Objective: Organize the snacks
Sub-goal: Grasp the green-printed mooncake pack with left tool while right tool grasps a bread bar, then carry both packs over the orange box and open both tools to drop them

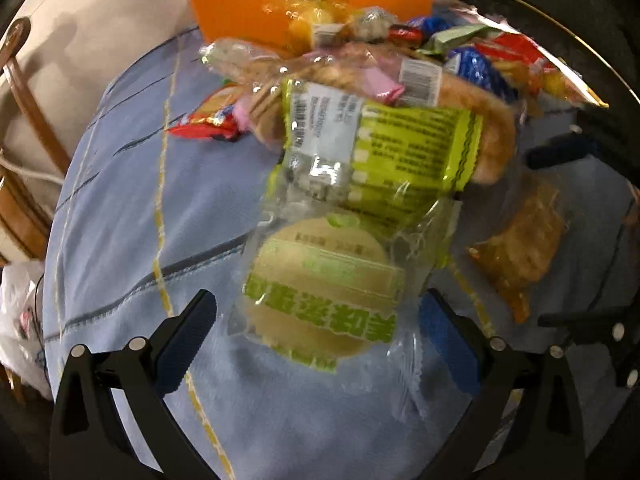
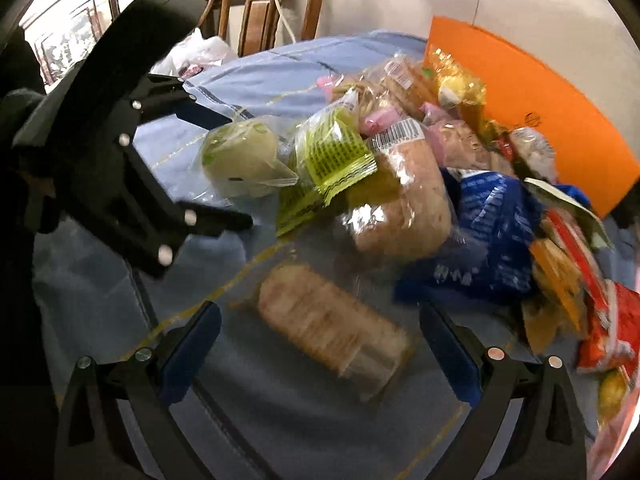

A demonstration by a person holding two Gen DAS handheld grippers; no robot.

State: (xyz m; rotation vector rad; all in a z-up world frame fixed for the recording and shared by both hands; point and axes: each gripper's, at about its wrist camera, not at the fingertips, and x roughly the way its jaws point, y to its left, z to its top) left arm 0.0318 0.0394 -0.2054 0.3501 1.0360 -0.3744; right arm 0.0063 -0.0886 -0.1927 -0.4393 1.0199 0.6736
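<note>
A pile of wrapped snacks (image 1: 360, 60) lies on a blue cloth (image 1: 132, 208). My left gripper (image 1: 316, 320) is open, its jaws on either side of a round pastry in a clear green-lettered wrapper (image 1: 320, 300); it also shows in the right wrist view (image 2: 240, 156). A green packet (image 1: 400, 148) lies just behind it. My right gripper (image 2: 320, 336) is open around a clear pack of crackers (image 2: 332, 324), which shows in the left wrist view (image 1: 524, 248). The left gripper (image 2: 224, 168) shows at left in the right wrist view.
An orange board (image 2: 552, 104) stands behind the pile. A bread loaf (image 2: 404, 208), a blue packet (image 2: 492, 232) and red packets (image 2: 600, 320) lie at the right. Wooden chairs (image 2: 260, 12) and a white plastic bag (image 2: 200, 52) stand beyond the cloth's far edge.
</note>
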